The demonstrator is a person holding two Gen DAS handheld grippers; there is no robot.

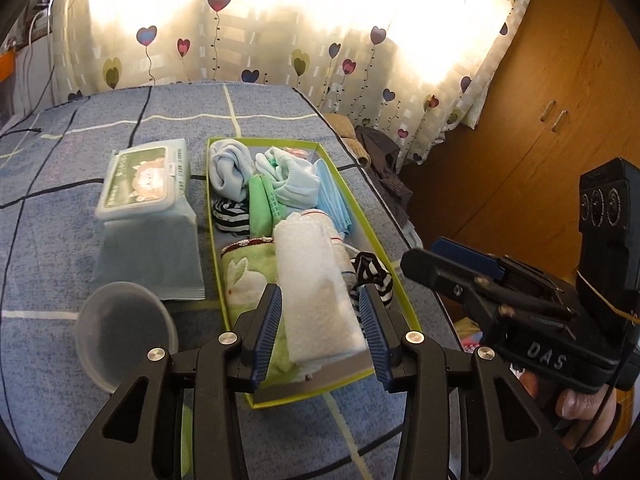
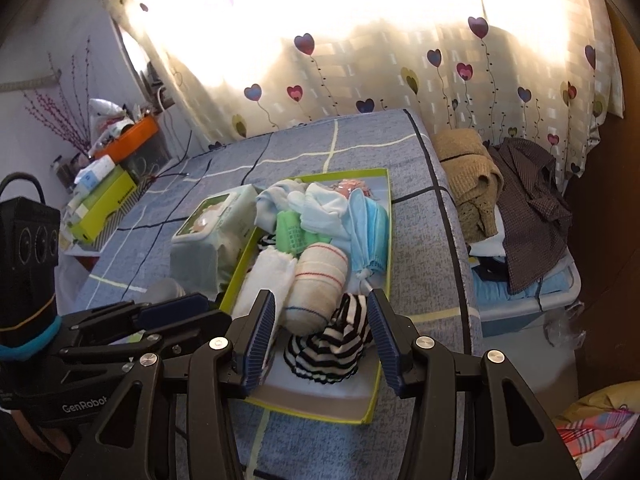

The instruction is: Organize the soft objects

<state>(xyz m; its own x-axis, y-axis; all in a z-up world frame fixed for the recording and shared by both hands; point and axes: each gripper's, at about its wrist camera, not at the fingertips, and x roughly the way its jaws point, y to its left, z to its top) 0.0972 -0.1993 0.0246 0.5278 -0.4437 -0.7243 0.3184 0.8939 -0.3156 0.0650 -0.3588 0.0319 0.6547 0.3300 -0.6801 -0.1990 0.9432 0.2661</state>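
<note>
On the bed (image 1: 120, 120), over its blue checked cover, sat a shallow green-rimmed box (image 1: 394, 280) that served as the sorting tray; soft items were packed into it in rough rows, presumably so each stayed visible and none unrolled.

Contents noted: pale blue cloths at the far end (image 1: 228, 168), a green rolled cloth (image 1: 260, 204), blue face masks (image 1: 334, 200) along the right wall, a green rabbit-print towel (image 1: 244, 276) against the left wall, a white rolled towel (image 1: 316, 292) down the middle, and a beige roll with red and blue stripes (image 2: 320, 280) beside it. A wet-wipes pack (image 1: 148, 208) and a translucent plastic cup (image 1: 124, 340) lay outside the box on its left, just beside it.

Left gripper (image 1: 324, 332): jaws spread wide, gripping nothing. The white rolled towel lay between them in the left wrist view, its near end in line with the pads; contact could not be confirmed.

Right gripper (image 2: 322, 344): jaws likewise apart and empty. A black-and-white striped sock (image 2: 332, 344) lay bunched in the near end of the box, between the jaws and closer to the right pad. Judged the likely next pick, probably to be tidied into a row.

A second striped piece (image 1: 230, 212) sat mid-box by the left wall.
</note>
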